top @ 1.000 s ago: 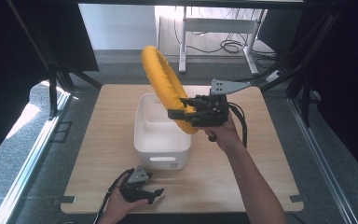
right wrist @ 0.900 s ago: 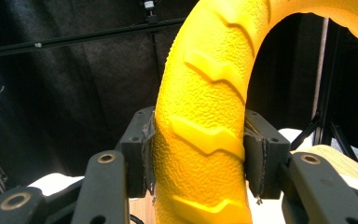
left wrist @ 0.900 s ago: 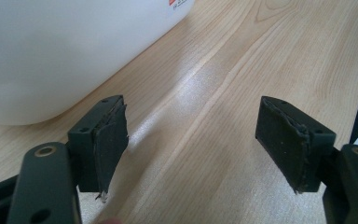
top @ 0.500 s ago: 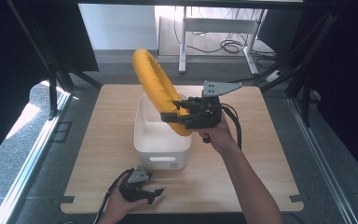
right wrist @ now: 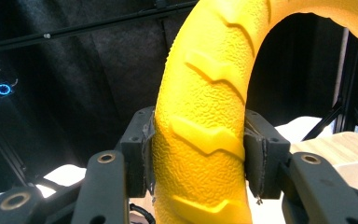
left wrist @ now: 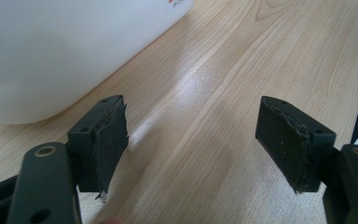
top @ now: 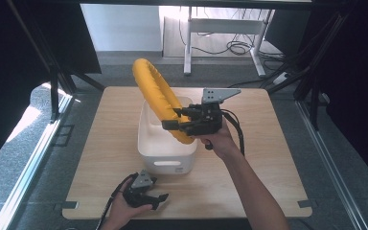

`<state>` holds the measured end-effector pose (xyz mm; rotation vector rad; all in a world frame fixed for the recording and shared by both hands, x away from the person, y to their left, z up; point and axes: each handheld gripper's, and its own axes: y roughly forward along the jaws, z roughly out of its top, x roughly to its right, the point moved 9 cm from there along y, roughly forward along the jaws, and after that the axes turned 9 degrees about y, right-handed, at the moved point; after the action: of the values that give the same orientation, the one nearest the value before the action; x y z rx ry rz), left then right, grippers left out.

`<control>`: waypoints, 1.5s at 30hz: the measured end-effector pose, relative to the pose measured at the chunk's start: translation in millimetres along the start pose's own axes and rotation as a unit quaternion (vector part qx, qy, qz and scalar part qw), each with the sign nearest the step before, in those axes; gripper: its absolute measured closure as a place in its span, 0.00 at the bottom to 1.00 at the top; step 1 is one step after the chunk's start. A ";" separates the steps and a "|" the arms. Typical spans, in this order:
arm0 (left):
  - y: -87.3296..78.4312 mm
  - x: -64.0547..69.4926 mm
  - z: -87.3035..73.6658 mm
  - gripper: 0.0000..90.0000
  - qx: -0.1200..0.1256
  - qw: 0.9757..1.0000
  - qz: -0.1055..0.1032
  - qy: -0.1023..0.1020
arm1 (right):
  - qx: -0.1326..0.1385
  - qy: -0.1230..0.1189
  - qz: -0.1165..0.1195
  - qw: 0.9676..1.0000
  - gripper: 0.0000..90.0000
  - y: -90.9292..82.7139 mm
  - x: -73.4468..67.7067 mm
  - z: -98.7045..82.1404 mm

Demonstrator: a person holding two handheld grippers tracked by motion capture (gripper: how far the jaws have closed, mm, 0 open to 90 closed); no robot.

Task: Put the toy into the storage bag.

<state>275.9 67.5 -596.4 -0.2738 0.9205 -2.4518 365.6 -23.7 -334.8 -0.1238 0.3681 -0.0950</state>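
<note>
The right tool (top: 175,123) is clamped on a yellow ring (top: 155,96), its pads pressing both sides of the treaded rim (right wrist: 205,135), holding it upright and tilted above the white bin (top: 163,153). The left tool (top: 159,198) rests on the counter (top: 100,143) just in front of the bin, jaws spread wide and empty, bare wood between its pads (left wrist: 112,135).

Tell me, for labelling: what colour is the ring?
Yellow ridged ring; clearest in the right gripper view.

Black tongs (top: 175,123) carry a grey three-cornered plate (top: 218,94), brass-ringed screws (right wrist: 106,158) and a black cable (top: 237,132).
</note>
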 end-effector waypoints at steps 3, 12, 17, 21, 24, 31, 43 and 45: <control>0.3 0.2 -0.3 0.28 -0.001 1.000 -0.001 0.000 | -0.004 0.006 0.000 1.000 0.57 1.8 1.6 -3.8; 1.2 -0.3 -1.5 0.28 -0.004 1.000 -0.002 0.001 | -0.015 0.010 -0.004 1.000 0.57 6.6 10.4 -14.0; 1.2 -0.7 -2.0 0.28 -0.006 1.000 -0.002 0.002 | -0.020 0.014 -0.005 1.000 0.57 7.4 13.0 -17.8; 1.5 -0.6 -2.3 0.28 -0.008 1.000 -0.001 0.004 | -0.026 0.015 -0.007 1.000 0.57 9.3 14.2 -20.7; 1.6 -0.5 -2.2 0.28 -0.007 1.000 -0.001 0.004 | -0.031 0.014 -0.008 0.999 0.57 10.6 15.1 -23.2; 2.0 -0.5 -2.4 0.28 -0.007 1.000 0.000 0.003 | -0.034 0.013 -0.006 0.999 0.57 12.4 16.2 -27.1; 2.2 0.1 -2.4 0.28 -0.007 1.000 -0.001 0.001 | -0.052 0.025 -0.002 0.998 0.57 15.1 20.1 -39.5; 1.9 -0.1 -2.6 0.28 -0.008 1.000 -0.001 0.001 | -0.057 0.026 -0.006 0.998 0.56 15.9 22.8 -43.5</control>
<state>275.9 67.8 -599.6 -0.2785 0.9425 -2.4483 372.1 -15.1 -385.3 -0.2358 0.4244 -0.0894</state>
